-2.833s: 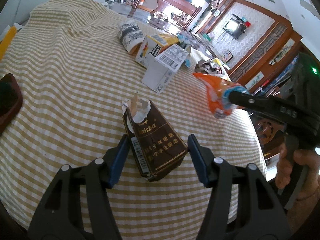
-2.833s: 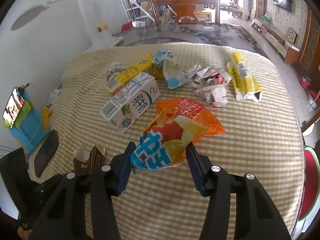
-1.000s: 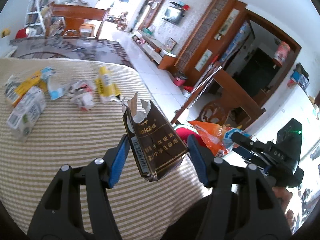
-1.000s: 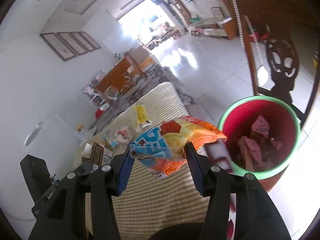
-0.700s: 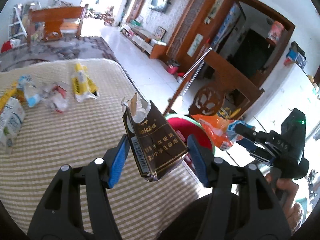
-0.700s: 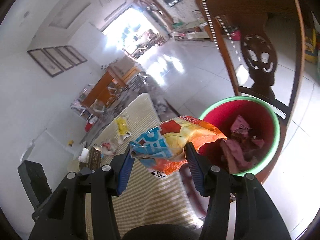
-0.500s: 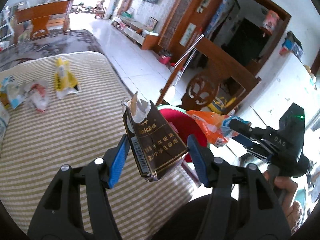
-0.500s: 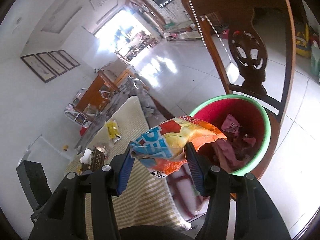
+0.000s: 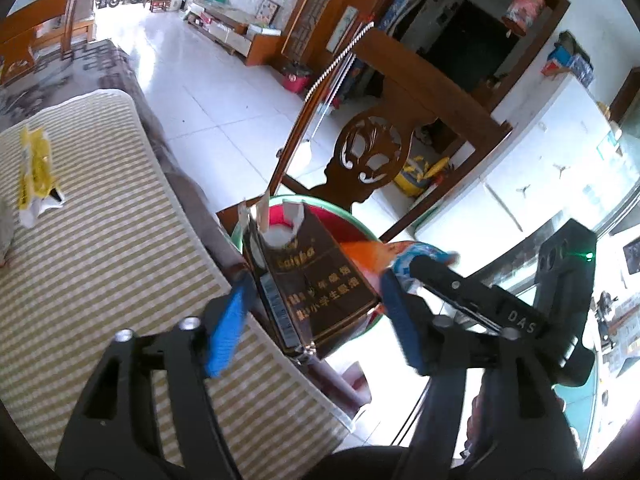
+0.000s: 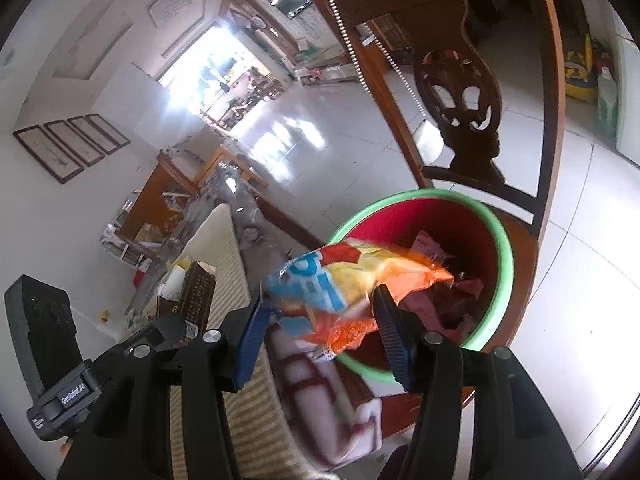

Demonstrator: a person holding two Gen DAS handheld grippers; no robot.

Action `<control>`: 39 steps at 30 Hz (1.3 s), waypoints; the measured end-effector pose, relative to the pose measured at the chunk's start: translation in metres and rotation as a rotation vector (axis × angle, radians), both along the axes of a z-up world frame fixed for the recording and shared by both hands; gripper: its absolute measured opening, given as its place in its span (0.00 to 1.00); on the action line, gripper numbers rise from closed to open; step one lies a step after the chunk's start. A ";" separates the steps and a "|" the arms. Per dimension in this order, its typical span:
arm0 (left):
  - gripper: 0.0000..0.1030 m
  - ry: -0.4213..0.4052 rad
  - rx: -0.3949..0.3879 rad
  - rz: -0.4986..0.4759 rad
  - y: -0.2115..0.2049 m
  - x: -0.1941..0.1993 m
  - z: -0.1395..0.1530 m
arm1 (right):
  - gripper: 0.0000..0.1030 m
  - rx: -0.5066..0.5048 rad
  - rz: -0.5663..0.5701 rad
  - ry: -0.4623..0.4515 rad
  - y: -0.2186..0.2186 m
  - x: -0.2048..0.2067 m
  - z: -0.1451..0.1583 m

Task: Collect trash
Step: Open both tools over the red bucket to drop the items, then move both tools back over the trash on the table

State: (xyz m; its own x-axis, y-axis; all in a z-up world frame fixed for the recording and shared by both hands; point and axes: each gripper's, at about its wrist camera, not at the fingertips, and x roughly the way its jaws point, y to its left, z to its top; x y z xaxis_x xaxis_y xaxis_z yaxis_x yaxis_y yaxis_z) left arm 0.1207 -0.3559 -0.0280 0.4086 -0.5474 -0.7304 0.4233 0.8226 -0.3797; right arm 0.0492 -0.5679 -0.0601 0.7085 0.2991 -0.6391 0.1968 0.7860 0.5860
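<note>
At the bottom of the left wrist view the left gripper has its jaws opening. The brown carton stands between the blue pads, and a gap shows on the right side, so it is no longer pinched. At the lower right a hand holds the right gripper. Its jaws are opening too, and the orange chip bag sits loose between them at the centre of the right wrist view. Just beyond both, lower centre, is the red bin with its green rim, paper scraps inside. The checked table fills the lower left, with a yellow wrapper at the left edge. Behind the bin stands a carved wooden chair.
</note>
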 end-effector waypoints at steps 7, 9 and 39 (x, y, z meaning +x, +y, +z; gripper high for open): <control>0.85 0.014 -0.020 0.025 0.013 -0.004 -0.008 | 0.71 0.010 -0.022 0.006 -0.005 0.001 0.000; 0.85 0.013 -0.022 0.050 0.024 -0.009 -0.010 | 0.71 0.019 -0.015 -0.006 0.001 -0.001 0.006; 0.43 0.109 0.290 0.763 0.350 -0.046 -0.041 | 0.75 -0.178 0.463 -0.245 0.223 0.008 0.070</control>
